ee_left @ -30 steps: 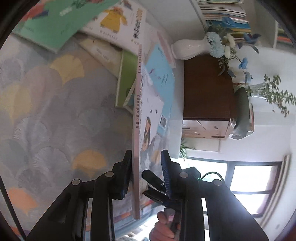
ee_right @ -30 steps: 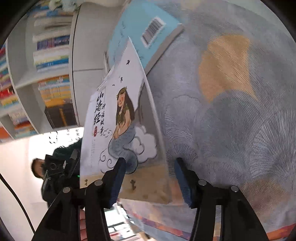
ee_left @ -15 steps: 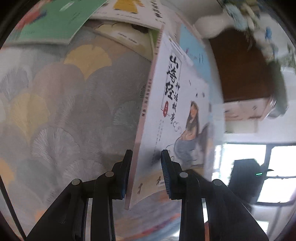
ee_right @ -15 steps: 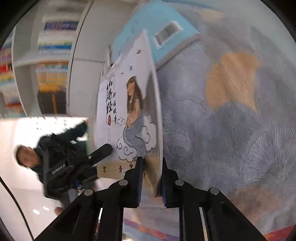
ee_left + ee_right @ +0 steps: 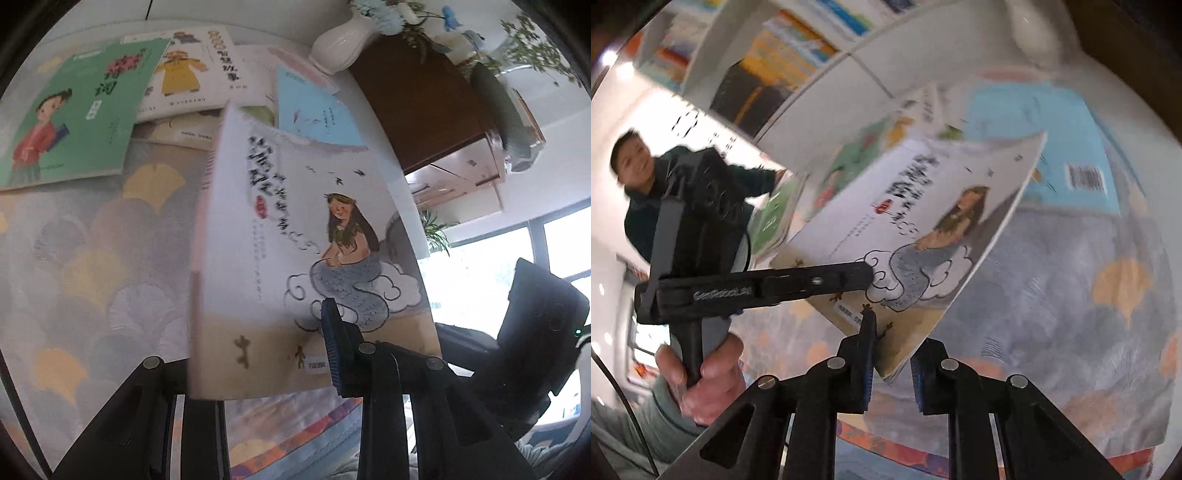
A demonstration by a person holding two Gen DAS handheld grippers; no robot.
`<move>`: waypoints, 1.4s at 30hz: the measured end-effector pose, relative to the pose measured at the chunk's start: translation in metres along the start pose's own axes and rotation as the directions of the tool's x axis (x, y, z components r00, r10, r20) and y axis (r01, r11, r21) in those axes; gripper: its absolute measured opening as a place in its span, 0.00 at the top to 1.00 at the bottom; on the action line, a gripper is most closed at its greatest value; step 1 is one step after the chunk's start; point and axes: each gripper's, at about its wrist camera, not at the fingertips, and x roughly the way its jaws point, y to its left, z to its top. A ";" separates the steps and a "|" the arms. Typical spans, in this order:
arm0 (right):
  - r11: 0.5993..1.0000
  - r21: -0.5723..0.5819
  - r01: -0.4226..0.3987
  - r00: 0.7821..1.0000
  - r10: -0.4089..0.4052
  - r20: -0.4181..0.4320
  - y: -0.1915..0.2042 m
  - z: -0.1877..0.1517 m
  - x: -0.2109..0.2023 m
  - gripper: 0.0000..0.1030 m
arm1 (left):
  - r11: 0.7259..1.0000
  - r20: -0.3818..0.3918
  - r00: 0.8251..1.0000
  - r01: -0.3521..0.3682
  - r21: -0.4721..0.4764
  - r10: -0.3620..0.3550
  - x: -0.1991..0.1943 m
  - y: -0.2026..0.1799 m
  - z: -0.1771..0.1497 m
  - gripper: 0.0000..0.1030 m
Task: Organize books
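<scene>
A white book with a mermaid on its cover (image 5: pixel 295 229) is tilted above the patterned cloth (image 5: pixel 92 258). My left gripper (image 5: pixel 288 321) is shut on its lower edge: one finger (image 5: pixel 332 343) lies on the cover and the other is hidden behind the book. My right gripper (image 5: pixel 892 343) is shut on the mermaid book's (image 5: pixel 923 240) lower corner. The left gripper (image 5: pixel 857 275) reaches in from the left with a finger flat on the cover, and a hand (image 5: pixel 705 373) holds its handle.
On the cloth lie a green book (image 5: pixel 74 118), a white book with a yellow coat (image 5: pixel 192 70) and a light-blue book (image 5: pixel 317 114). A white vase (image 5: pixel 343 40) stands beside a brown cabinet (image 5: pixel 424 99). A bookshelf (image 5: pixel 775 66) and a person in a dark jacket (image 5: pixel 639 206) are at the left.
The right gripper closed on the mermaid book's lower corner. Both grippers rolled and rose, so the book turned from edge-on to cover-up in the left wrist view.
</scene>
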 end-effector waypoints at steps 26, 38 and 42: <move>0.920 -0.344 -0.189 0.981 0.164 -0.099 0.234 0.106 0.173 0.80 | 0.963 0.380 0.914 -0.040 -0.267 0.143 -0.228 0.243 0.000 0.74; 0.954 -0.183 -0.238 0.934 0.173 -0.314 0.253 0.134 0.322 0.78 | 0.896 0.341 0.930 0.032 -0.444 0.136 -0.215 0.383 -0.008 0.73; 0.966 -0.096 -0.239 0.922 0.195 -0.336 0.239 0.137 0.340 0.78 | 0.878 0.335 0.935 0.061 -0.476 0.117 -0.209 0.405 -0.006 0.72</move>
